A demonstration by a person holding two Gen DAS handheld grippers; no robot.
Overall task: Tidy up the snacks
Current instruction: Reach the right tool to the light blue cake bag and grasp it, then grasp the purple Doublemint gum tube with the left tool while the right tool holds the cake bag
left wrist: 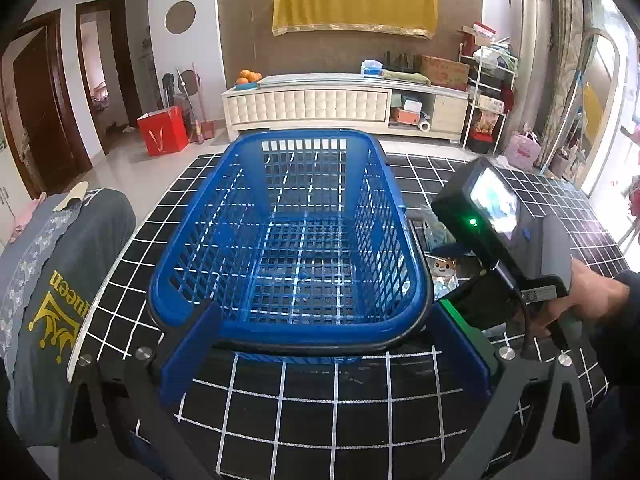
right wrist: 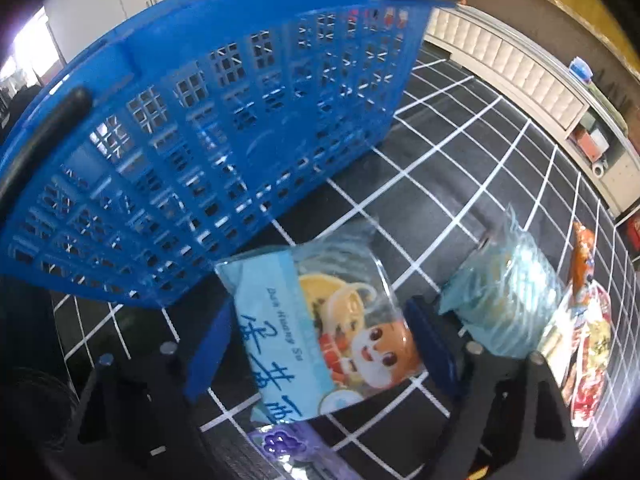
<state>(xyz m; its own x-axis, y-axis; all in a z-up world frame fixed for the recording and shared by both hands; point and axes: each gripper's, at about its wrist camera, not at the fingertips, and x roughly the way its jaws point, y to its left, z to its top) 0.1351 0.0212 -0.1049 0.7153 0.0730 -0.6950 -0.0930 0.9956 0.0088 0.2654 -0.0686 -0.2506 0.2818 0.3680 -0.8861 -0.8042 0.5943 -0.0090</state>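
Observation:
A blue mesh basket stands empty on the black grid tablecloth; its near rim lies between my left gripper's wide-open blue fingers. In the right wrist view the basket wall is at upper left. A light blue snack packet with a cartoon animal lies between the open fingers of my right gripper; the fingers stand apart from its edges. The right gripper's body shows in the left wrist view beside the basket, held by a hand.
A second pale blue packet, a purple packet and red-orange packets lie on the tablecloth. A grey garment hangs at the left. A white cabinet stands behind the table.

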